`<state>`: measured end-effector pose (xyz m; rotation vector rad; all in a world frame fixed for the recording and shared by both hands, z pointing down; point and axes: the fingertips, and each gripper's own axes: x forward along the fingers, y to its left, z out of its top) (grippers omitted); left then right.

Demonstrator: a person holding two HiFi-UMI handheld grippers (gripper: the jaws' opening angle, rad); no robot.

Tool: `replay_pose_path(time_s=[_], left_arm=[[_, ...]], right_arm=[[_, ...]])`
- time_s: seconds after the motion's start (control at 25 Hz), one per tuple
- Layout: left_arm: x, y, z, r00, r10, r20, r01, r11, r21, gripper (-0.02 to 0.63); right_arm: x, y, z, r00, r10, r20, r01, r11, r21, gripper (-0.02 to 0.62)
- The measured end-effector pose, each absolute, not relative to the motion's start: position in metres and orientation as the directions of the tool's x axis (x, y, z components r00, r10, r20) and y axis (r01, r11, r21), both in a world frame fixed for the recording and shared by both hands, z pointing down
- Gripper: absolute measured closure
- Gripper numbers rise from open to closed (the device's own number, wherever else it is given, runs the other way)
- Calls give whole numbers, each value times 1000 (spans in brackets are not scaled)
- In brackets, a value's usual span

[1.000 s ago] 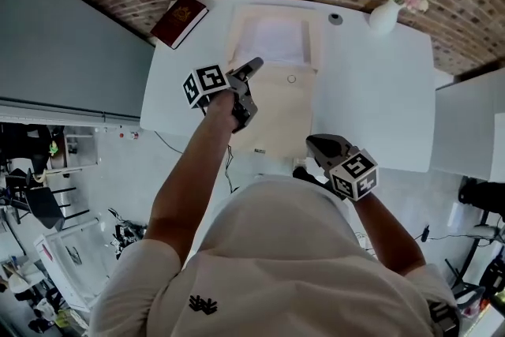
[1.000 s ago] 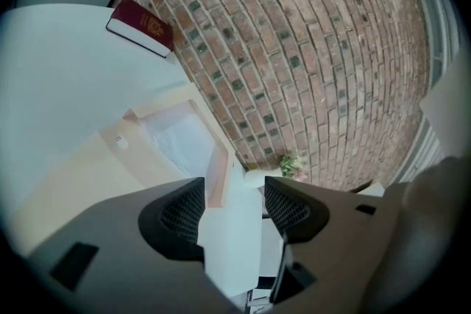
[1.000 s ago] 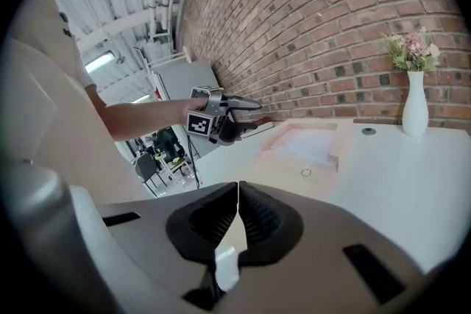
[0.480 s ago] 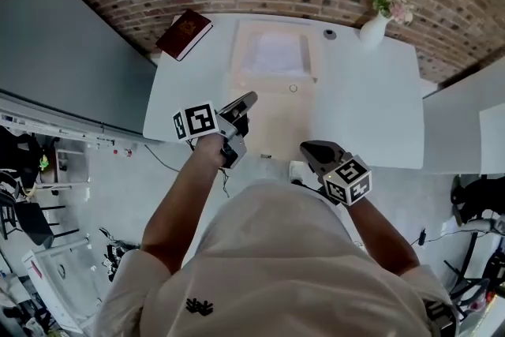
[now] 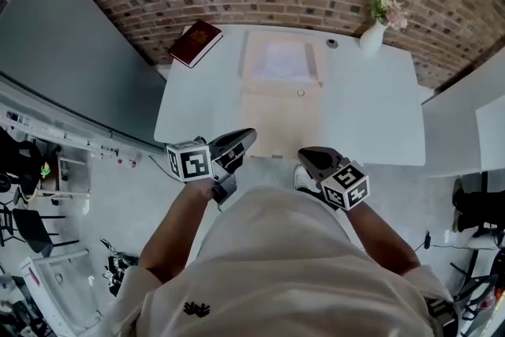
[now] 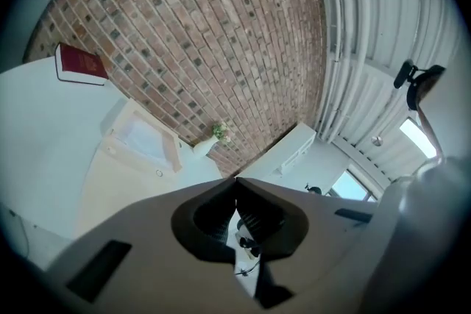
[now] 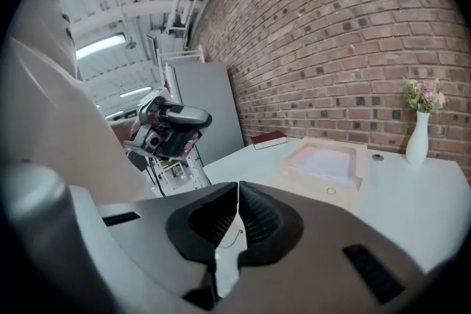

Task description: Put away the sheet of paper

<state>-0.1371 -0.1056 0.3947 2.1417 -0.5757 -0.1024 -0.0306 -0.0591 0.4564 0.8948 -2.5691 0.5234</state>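
- Lying flat inside the beige tray [image 5: 245, 63] at the far side of the white table [image 5: 371, 114], the sheet of paper [image 5: 280, 59] has nothing touching it. The tray's beige flap [image 5: 280, 122] lies open on the table toward the person.
- A second ago the left gripper [image 5: 248, 135] hung over that flap with its jaws wide. It has since pulled back to the table's near edge. Its jaws have just been closing with nothing between them, and they now meet at the tips.
- The right gripper [image 5: 306, 155] has also drawn back a little. Its jaws are together and empty, just off the near edge.
- Judged from this, the sheet is already where it belongs and both hands are leaving it. If the flap is meant to fold over the tray, that step is not yet done.
- The sheet is well apart from both grippers, beyond the whole flap, and lies ahead of the gap between them.
- Further out, a red book [image 5: 196, 43] sits at the far left corner and a white vase [image 5: 371, 35] of flowers at the far right, both clear of the tray.
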Motion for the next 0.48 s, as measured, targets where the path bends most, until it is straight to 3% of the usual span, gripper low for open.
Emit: replay_pose_path(time_s=[0.48], left_arm=[[-159,-23,391,909,-360,212,-408,-659,631,581]], right_arm=[[-58,-12,438,-713,-517,474,-655,732,-186,565]])
